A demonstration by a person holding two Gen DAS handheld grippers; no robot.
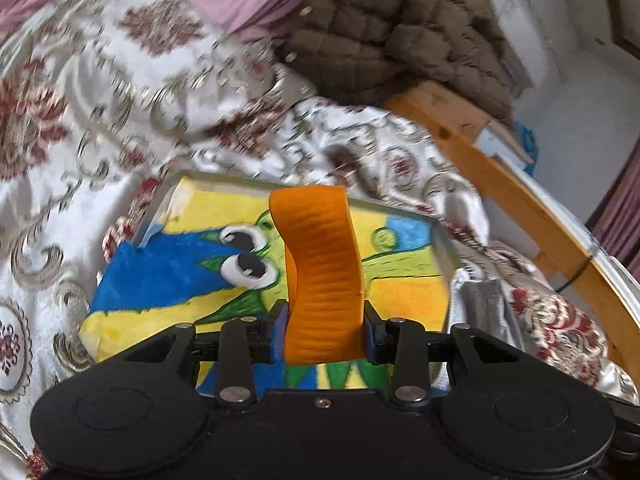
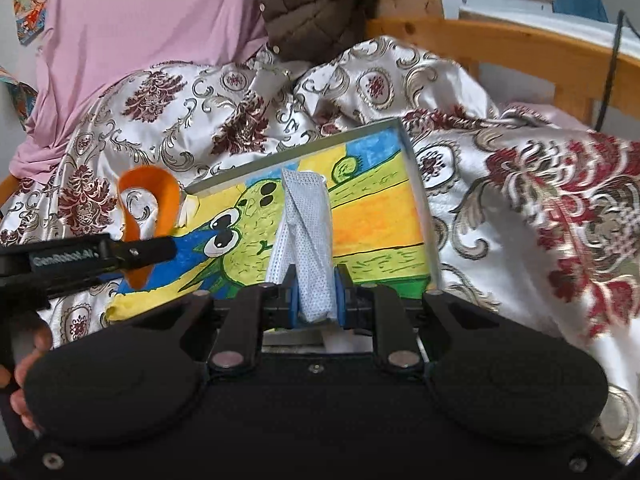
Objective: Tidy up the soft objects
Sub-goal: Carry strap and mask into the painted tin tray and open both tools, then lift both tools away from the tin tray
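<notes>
Both jaws loaded above the painted tray

My left gripper [image 1: 324,316] pinches an orange felt strip [image 1: 320,268]; my right gripper [image 2: 316,300] pinches a folded white mesh cloth [image 2: 308,240]; both hide the painted tray [image 2: 400,168] on the bed's blurred bedspread [image 1: 80,120]; only the right view shows my hand [image 2: 28,384].

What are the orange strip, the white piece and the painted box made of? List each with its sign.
Orange strip in the left gripper: soft felt or foam, matte, finely ribbed, curling.
White piece in the right gripper: perforated mesh-like fabric, dotted and folded, possibly nonwoven.
Painted box: likely cardboard, thin grey walls, matte hand-coloured bottom.
</notes>
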